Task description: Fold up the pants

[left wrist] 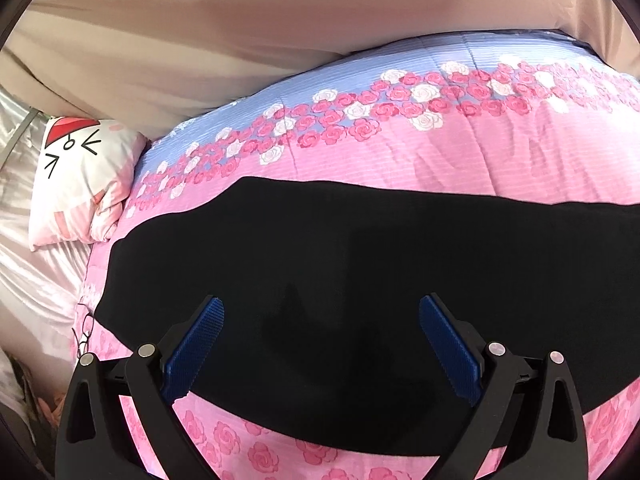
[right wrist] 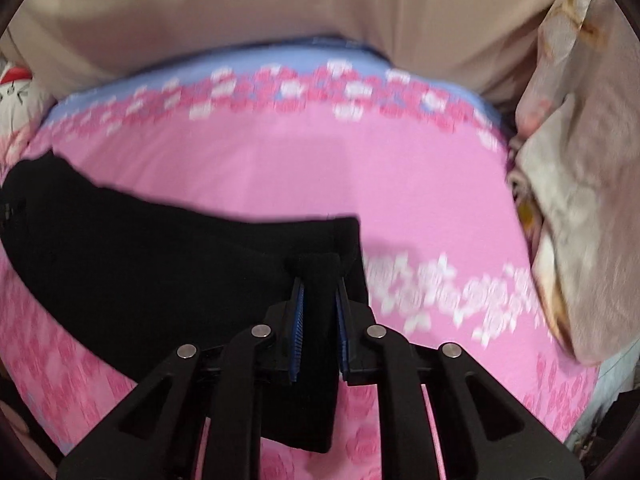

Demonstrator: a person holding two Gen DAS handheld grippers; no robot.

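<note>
Black pants [left wrist: 360,280] lie spread flat across a pink rose-print quilt [left wrist: 380,160]. My left gripper [left wrist: 322,308] hangs over the pants with its blue pads wide apart and nothing between them. In the right wrist view the pants [right wrist: 140,260] stretch off to the left. My right gripper [right wrist: 320,292] is shut on a bunched end of the pants, which rises between the blue pads and hangs down below them. The right view is blurred.
The quilt [right wrist: 280,168] has a blue band with roses along its far edge. A white cartoon pillow [left wrist: 80,176] lies at the left on a satin sheet [left wrist: 32,288]. A beige curtain [left wrist: 240,40] hangs behind. Crumpled pale bedding [right wrist: 568,208] is piled at the right.
</note>
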